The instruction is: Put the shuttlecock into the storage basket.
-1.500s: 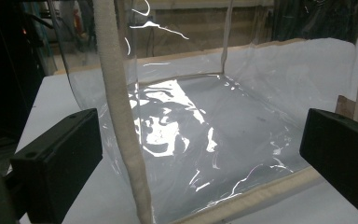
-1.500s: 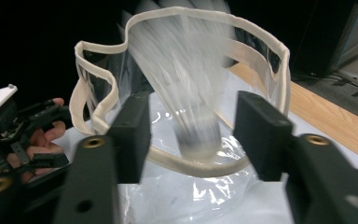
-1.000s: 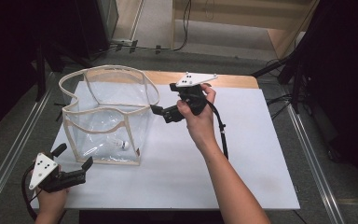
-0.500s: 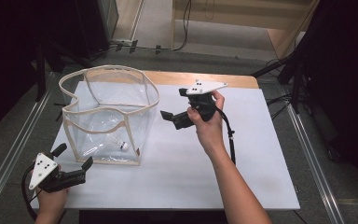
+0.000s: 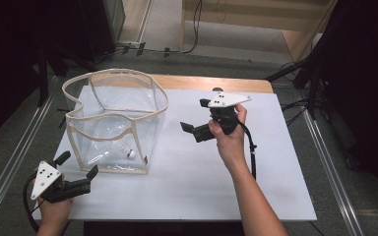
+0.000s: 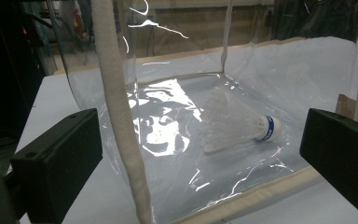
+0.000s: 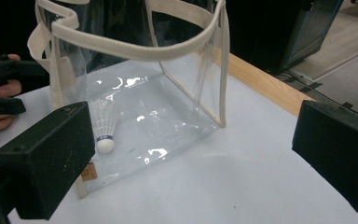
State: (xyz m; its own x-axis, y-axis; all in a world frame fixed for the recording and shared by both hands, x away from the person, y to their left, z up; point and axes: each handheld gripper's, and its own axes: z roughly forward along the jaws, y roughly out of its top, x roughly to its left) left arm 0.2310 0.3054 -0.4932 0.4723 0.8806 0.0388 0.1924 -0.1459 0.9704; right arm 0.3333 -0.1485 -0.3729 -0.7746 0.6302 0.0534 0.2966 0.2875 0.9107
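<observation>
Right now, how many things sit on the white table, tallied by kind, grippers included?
Clear plastic bag with cream fabric trim: 1
White feathered shuttlecock with blue band, lying inside the bag: 1
Black two-jaw grippers, left gripper and right gripper, both open: 2
Total: 4

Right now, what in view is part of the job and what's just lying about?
In the job:
- clear bag, standing open on the table
- shuttlecock lying inside it
- right tongs, open, beside the bag
- left tongs, open, at its near corner

Lying about:
- white table
- cables on the floor beyond
</observation>
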